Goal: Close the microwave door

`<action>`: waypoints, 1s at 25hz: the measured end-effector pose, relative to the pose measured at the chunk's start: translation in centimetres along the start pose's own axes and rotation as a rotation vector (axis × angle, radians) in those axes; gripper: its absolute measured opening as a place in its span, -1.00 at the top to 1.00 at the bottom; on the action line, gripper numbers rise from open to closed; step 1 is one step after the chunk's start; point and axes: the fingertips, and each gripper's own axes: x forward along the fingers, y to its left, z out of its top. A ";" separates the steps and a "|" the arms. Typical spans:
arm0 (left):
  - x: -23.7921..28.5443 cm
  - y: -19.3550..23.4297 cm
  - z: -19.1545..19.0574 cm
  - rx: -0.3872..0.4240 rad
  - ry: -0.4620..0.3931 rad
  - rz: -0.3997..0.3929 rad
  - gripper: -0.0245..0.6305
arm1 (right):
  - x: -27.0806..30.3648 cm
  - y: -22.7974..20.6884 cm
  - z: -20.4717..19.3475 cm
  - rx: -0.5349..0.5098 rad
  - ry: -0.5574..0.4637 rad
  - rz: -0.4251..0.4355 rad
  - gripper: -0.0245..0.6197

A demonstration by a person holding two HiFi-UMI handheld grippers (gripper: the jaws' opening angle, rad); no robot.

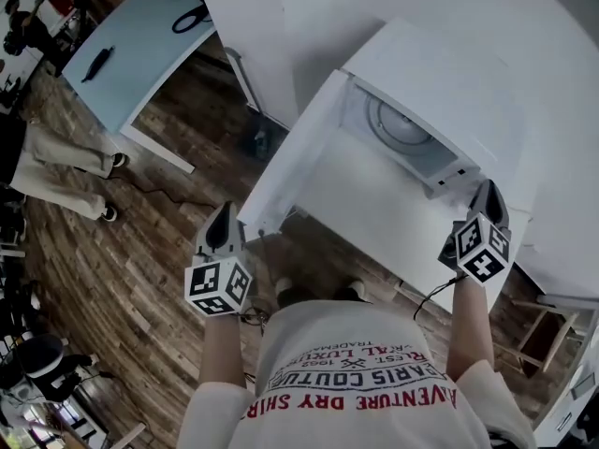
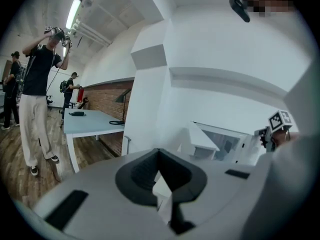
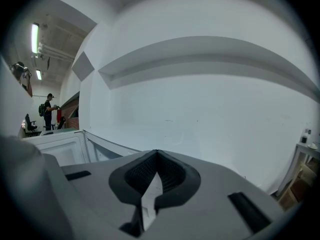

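Microwave door (image 1: pixel 351 204) hangs open — push its outer edge steadily with the left gripper (image 1: pixel 223 224); both it and the right gripper (image 1: pixel 488 201) have jaws pressed together, empty.

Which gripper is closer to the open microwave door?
Left. The left gripper sits right beside the free edge of the open microwave door. The right gripper is at the far front corner of the microwave, away from the door.

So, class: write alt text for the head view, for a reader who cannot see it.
From above, a person stands facing a white microwave whose door is swung wide open, the turntable showing inside. The left tongs are by the door's free edge, the right tongs by the microwave's right front.
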 end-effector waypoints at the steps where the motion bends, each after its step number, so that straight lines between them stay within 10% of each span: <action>1: -0.2 -0.8 -0.3 0.001 0.003 -0.015 0.91 | -0.1 0.0 -0.2 0.003 0.005 0.011 0.90; 25: 1.5 -21.5 -2.7 0.004 0.031 -0.281 0.91 | 0.1 0.7 0.0 0.014 0.028 0.289 0.90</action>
